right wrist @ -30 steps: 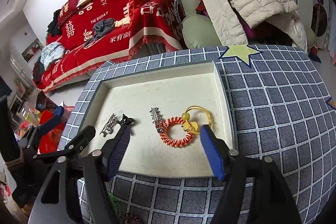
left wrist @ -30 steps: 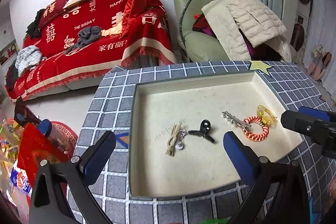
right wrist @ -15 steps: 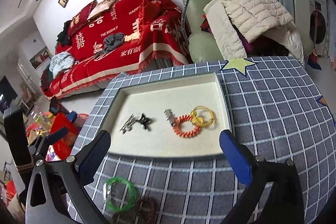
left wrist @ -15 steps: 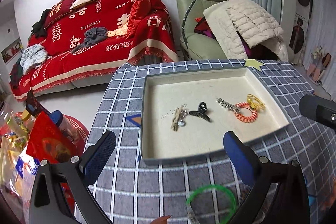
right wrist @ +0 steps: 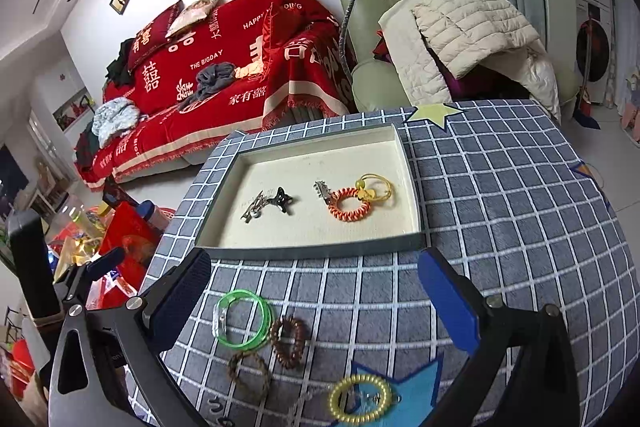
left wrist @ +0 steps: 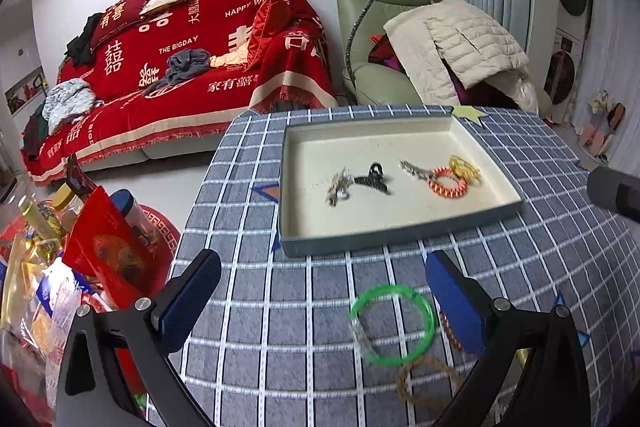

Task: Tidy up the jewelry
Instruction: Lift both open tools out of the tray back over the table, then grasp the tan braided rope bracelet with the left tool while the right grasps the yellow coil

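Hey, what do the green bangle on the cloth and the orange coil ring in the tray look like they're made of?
Green bangle: probably translucent plastic; the checked cloth shows through it and its rim glows. Orange coil ring: looks like glossy spiral plastic cord, wound like a phone cord with pale streaks.

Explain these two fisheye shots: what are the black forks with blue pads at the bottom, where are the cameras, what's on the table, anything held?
No robot here: a person carries a handheld two-finger gripper in each hand, and a fisheye camera on each one looks forward along its fingers. The forks are those fingers, with blue pads.

One picture is from the left gripper, the other from the right gripper. Both stand open and hold nothing.

On the checked tablecloth sits a shallow tray. In it lie a black claw clip, a small silver piece beside it, a silver clip, an orange coil hair tie and a yellow hair tie.

Loose in front of the tray: a green bangle, a brown coil hair tie, a brown braided ring and a yellow coil hair tie.
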Demonstrator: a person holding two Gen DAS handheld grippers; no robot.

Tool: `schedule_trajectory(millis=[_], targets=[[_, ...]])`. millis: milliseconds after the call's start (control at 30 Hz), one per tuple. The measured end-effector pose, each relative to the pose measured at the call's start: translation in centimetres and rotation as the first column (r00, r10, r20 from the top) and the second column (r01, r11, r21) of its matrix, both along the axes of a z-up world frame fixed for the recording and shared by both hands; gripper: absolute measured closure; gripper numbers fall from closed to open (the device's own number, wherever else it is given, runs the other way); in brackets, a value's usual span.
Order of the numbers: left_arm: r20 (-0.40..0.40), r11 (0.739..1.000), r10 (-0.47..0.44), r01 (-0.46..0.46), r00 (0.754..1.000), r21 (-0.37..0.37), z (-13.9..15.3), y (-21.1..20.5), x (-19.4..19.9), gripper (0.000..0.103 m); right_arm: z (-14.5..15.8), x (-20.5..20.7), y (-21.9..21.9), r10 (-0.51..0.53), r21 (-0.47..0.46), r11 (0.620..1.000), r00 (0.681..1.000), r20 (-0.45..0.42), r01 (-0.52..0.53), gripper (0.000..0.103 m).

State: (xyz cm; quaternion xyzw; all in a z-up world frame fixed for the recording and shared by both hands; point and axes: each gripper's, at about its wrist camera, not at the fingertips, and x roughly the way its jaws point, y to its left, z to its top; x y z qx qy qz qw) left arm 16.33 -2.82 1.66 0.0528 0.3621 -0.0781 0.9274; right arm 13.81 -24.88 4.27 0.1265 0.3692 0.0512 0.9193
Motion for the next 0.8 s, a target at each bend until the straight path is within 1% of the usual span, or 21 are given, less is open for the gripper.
schedule_trajectory(millis=[167,300,500,633,800], targets=[[-0.021,1.0,-0.024,0.024,0.999,0.012,-1.0,0.3,-2.0,0.0,-0.3,-1.9,0.0,0.006,-0.001,1.0,1.0,-0.004,-0.006,0.0],[-0.056,0.999,-0.033,0.033,0.998,0.006,-2.3,0.6,-3.7,0.0,-1.0,-3.1,-0.2,0.006,-0.002,1.0,1.0,-0.025,-0.006,0.0],[-0.099,1.0,-0.027,0.028,0.995,0.012,-4.4,0.6,-5.4,0.0,-3.8,-4.8,-0.7,-0.013,-0.009,1.0,0.996,-0.091,0.012,0.0],[-0.131,0.999,-0.029,0.032,0.991,0.02,-5.9,0.2,-6.3,0.0,-6.4,-5.8,-1.7,-0.048,0.004,0.999,0.987,-0.156,0.049,0.0],[-0.166,1.0,-0.013,0.016,0.986,0.019,-7.2,-0.1,-6.5,0.0,-8.3,-6.6,-3.0,-0.091,-0.012,0.996,0.974,-0.206,0.09,0.0]])
